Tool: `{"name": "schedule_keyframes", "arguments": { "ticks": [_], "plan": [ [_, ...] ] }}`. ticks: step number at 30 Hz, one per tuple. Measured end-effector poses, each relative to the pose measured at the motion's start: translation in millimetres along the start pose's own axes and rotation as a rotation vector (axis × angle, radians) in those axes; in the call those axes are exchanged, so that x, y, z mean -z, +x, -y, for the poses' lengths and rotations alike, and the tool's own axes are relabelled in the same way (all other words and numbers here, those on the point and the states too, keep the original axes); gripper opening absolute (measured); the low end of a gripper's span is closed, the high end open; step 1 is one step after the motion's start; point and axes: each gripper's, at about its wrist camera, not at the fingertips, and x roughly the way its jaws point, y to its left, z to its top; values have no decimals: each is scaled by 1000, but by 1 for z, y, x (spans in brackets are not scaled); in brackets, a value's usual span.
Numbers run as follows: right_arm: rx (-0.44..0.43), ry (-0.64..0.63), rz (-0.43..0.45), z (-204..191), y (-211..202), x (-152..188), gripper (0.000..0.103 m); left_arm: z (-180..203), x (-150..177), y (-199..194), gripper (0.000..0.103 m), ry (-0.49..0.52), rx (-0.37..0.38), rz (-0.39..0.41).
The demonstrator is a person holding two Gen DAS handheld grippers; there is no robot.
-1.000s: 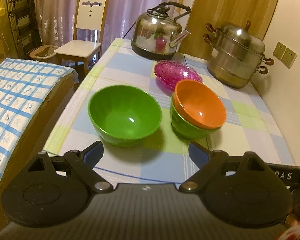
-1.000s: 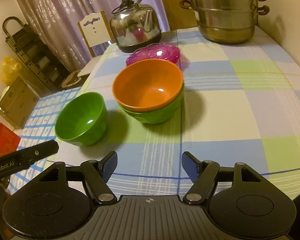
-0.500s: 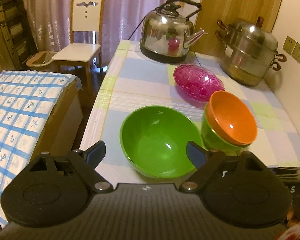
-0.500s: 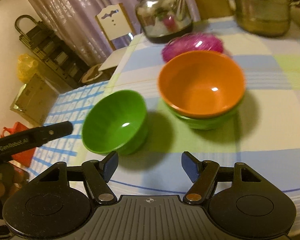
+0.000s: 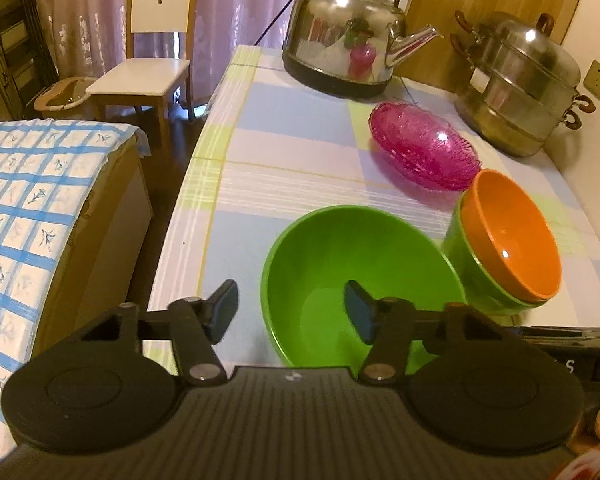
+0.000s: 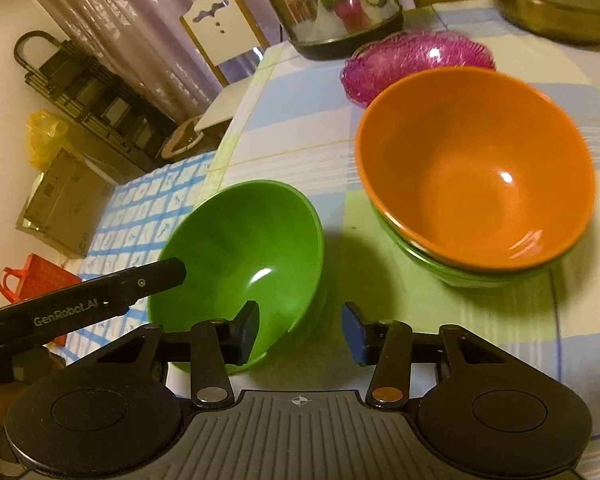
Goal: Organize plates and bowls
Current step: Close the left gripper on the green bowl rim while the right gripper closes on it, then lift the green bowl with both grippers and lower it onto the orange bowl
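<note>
A single green bowl stands near the table's left edge. My left gripper straddles the bowl's left rim, one finger outside and one inside. Its jaws are closing and the pads stand clear of the wall. My right gripper straddles the bowl's right wall the same way, its jaws also closing and not touching. To the right, an orange bowl sits nested in a second green bowl. Pink glass plates lie behind them.
A steel kettle and a stacked steamer pot stand at the back of the checked tablecloth. Left of the table are a white chair and a box under a blue-check cloth.
Both grippers moved forward and down onto the single green bowl. Their jaws narrowed and now straddle its opposite rims. The bowls have not shifted.
</note>
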Motion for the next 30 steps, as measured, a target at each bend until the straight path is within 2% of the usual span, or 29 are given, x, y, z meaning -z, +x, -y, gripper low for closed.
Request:
{"name": "schedule_keyframes", "arguments": {
  "ticks": [4, 8, 14, 24, 30],
  "plan": [
    [15, 4, -10, 0, 10, -5, 34, -2, 0, 9, 30, -5, -2, -12],
    [22, 6, -17, 4, 15, -8, 21, 0, -1, 15, 22, 8, -15, -18],
    [26, 6, -19, 1, 16, -8, 20, 3, -1, 13, 12, 26, -52, -21],
    [13, 19, -28, -3, 6, -6, 17, 8, -1, -7, 10, 28, -78, -8],
    [-16, 15, 5, -15, -20, -16, 17, 18, -22, -41, 10, 29, -87, 34]
  ]
}}
